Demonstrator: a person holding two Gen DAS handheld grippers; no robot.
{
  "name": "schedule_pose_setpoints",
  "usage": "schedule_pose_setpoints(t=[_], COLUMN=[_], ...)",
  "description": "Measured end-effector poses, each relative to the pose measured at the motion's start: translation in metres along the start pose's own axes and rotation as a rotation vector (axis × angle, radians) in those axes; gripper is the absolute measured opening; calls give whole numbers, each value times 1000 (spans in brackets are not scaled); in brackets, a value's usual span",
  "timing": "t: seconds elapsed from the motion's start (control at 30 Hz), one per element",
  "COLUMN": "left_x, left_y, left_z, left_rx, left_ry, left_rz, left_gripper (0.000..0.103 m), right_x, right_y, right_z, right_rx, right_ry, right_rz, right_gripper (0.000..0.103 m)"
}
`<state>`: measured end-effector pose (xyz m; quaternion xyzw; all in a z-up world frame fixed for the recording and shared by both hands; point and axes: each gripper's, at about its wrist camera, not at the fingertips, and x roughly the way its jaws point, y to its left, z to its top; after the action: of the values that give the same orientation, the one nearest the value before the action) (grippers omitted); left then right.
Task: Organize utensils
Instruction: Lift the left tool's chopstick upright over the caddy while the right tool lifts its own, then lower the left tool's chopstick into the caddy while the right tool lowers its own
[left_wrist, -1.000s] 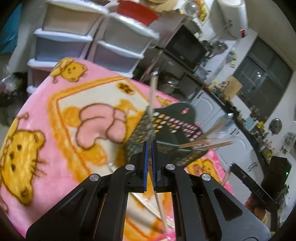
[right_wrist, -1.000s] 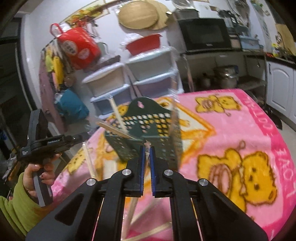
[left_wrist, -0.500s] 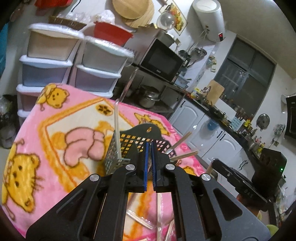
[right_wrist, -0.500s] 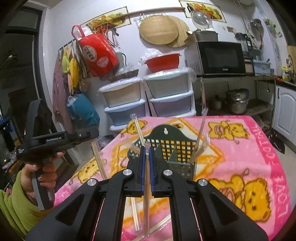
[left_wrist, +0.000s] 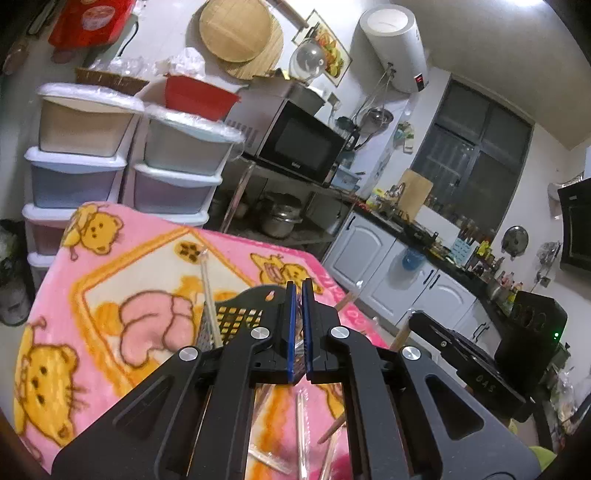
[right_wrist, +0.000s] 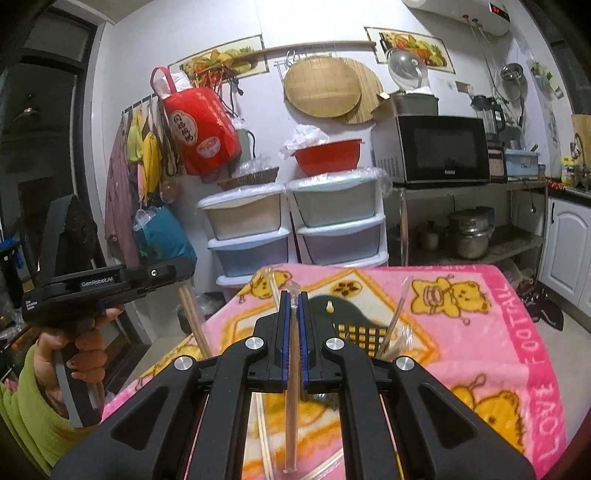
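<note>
A dark green perforated utensil basket (left_wrist: 236, 317) stands on the pink cartoon blanket (left_wrist: 110, 280), with several wrapped chopsticks (left_wrist: 208, 295) standing in it. It also shows in the right wrist view (right_wrist: 358, 332), mostly behind the fingers. My left gripper (left_wrist: 298, 332) is shut, raised above the basket, with nothing visible between its pads. My right gripper (right_wrist: 293, 332) is shut on a plastic-wrapped pair of chopsticks (right_wrist: 291, 406), held lengthwise above the blanket (right_wrist: 498, 332). Loose wrapped chopsticks (left_wrist: 301, 435) lie on the blanket below the left gripper.
Stacked plastic drawers (right_wrist: 295, 229) stand behind the table. A microwave (right_wrist: 439, 147) sits on a metal rack to the right, white cabinets (left_wrist: 406, 280) beyond. The left hand-held gripper and the hand holding it (right_wrist: 74, 302) show at the left of the right wrist view.
Both grippers have lifted up and back from the basket, which now sits lower and smaller in both views. The right gripper still holds its wrapped chopsticks.
</note>
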<state>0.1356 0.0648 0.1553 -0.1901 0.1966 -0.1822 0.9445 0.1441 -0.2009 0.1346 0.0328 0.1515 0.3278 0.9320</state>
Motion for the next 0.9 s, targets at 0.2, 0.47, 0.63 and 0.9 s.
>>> schedule_pose_setpoints(t=[0.2,0.47,0.63,0.9], left_x=[-1,1,0,0], left_y=[-12,-24,-30,-31], left_z=[14,37,54,77], left_rx=[27,71,97,120], left_ry=[-31,-65,-94,-153], left_rz=[-8,-2,11,43], left_gripper=[1,1,1,1], right_x=[-2,0,2,8], right_y=[1,5,9,16], right_z=[14,35,51,75], right_rx=[-10,-44,-67,-108], right_ry=[-36,-84,-124,-183], right_rz=[-7,-16,-15,-26], right_gripper=[4,4,4,4])
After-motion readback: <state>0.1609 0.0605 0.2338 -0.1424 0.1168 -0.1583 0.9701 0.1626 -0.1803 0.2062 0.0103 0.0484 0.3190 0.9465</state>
